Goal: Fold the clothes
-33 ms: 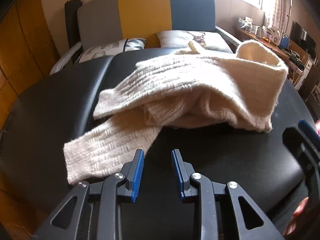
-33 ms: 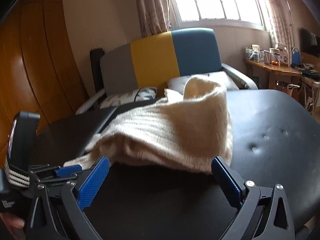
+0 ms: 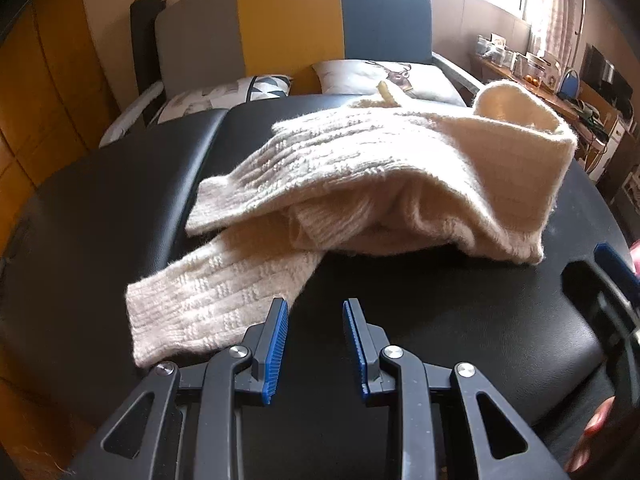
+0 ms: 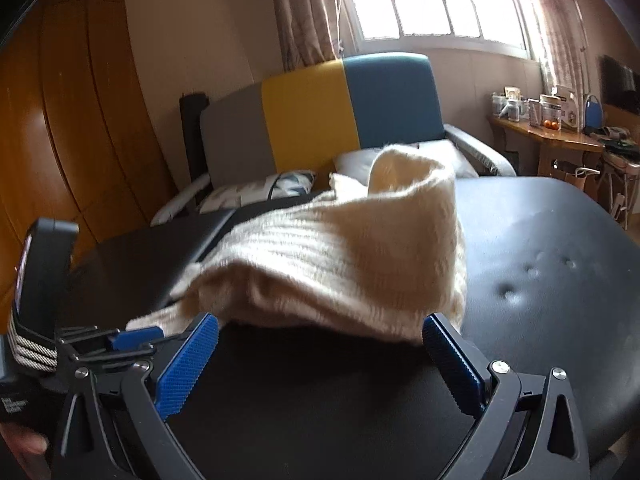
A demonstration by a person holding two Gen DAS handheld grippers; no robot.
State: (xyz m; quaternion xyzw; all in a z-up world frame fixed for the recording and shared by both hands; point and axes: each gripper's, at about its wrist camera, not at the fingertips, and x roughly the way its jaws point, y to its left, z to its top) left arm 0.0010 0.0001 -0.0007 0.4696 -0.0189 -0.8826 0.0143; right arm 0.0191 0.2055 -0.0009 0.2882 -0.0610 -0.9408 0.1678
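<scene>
A cream knitted sweater (image 3: 380, 168) lies in a loose bunched heap on a black padded surface (image 3: 440, 320). One sleeve (image 3: 216, 300) trails toward me, its cuff just left of my left gripper (image 3: 315, 308). That gripper is open with a narrow gap and nothing between its blue pads. In the right wrist view the sweater (image 4: 340, 264) rises directly ahead of my right gripper (image 4: 320, 322), which is wide open and empty, its tips just short of the hem. The right gripper's finger (image 3: 600, 280) also shows at the edge of the left wrist view.
Behind the padded surface (image 4: 560, 280) stands a sofa (image 3: 288, 28) with a grey, yellow and blue back and patterned cushions (image 3: 380, 76). Wooden wardrobe doors (image 4: 80, 120) line the left. A wooden side table (image 4: 560, 136) with jars stands at the right under the window.
</scene>
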